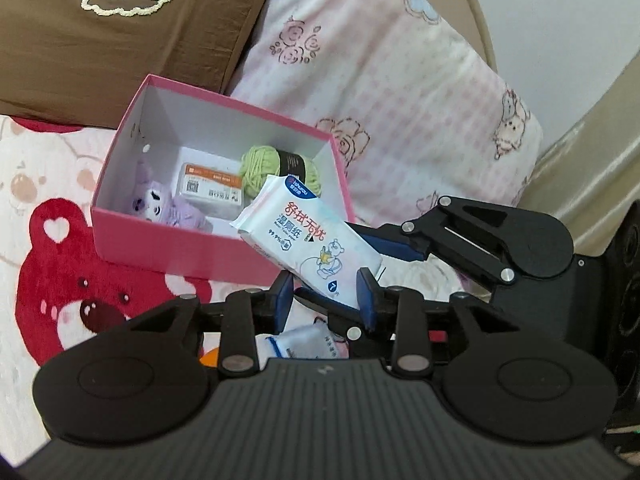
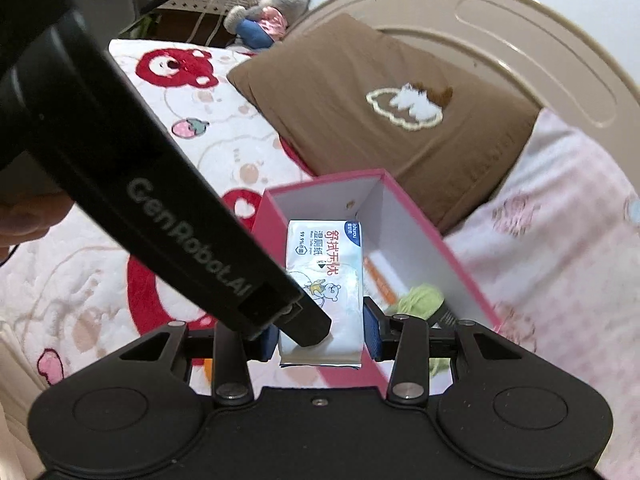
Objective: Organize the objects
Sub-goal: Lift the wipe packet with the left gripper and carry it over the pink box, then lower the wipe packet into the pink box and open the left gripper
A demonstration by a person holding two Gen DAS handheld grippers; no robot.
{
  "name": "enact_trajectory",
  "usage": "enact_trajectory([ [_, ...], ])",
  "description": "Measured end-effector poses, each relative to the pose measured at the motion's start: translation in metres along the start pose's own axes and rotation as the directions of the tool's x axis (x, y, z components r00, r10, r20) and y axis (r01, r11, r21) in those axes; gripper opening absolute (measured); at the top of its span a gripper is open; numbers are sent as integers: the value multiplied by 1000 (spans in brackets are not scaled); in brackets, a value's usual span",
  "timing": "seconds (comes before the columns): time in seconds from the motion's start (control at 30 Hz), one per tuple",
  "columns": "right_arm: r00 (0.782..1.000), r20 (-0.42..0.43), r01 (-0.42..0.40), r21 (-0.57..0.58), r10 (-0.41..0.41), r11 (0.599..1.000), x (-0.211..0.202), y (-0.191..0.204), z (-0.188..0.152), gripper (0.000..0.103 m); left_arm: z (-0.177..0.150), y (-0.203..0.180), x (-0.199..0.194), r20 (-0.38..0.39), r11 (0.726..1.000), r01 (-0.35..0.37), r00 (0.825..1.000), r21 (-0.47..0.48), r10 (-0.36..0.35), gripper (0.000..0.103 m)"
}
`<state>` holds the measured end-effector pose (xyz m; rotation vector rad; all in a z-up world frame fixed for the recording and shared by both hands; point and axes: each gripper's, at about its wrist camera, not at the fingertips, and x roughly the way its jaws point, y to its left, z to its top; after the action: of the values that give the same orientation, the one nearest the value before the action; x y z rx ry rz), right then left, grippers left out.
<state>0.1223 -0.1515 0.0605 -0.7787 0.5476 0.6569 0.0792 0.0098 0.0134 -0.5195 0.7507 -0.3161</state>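
A white wet-wipes pack [image 1: 308, 236] [image 2: 324, 288] hangs over the near rim of a pink box [image 1: 176, 248] [image 2: 436, 248] on the bed. My right gripper [image 2: 320, 336] is shut on the pack; it also shows in the left wrist view [image 1: 384, 248], reaching in from the right. My left gripper [image 1: 326, 298] sits just under and around the pack's near end, with its blue pads apart and not clearly pressing it. Inside the box lie a green yarn ball [image 1: 260, 168] [image 2: 420, 300], an orange-and-white packet [image 1: 212, 190] and a purple plush toy [image 1: 160, 206].
A brown pillow [image 1: 120, 40] [image 2: 380, 120] and a pink checked pillow [image 1: 380, 92] lie behind the box. The bed cover has red bear prints [image 1: 80, 280]. A small white packet [image 1: 308, 344] lies under my left gripper. The beige headboard [image 2: 500, 32] curves behind.
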Motion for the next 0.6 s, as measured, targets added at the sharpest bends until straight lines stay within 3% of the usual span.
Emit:
enact_trajectory([
  [0.1,1000,4,-19,-25,19,1000,2,-11,8,46,16,3,5,-13,1000,-4,1000,-28,3,32],
  [0.27,997,-42,-67,54,69,996,24,-37,21,46,38,16,22,-35,995,-22,999,-97,19,32],
  [0.47,986,-55,-154,66,158,986,64,-63,27,46,68,37,55,-107,981,-94,991,-170,76,32],
  [0.6,977,-43,-203,97,207,974,94,-87,25,46,87,40,79,-87,973,-156,986,-169,143,32],
])
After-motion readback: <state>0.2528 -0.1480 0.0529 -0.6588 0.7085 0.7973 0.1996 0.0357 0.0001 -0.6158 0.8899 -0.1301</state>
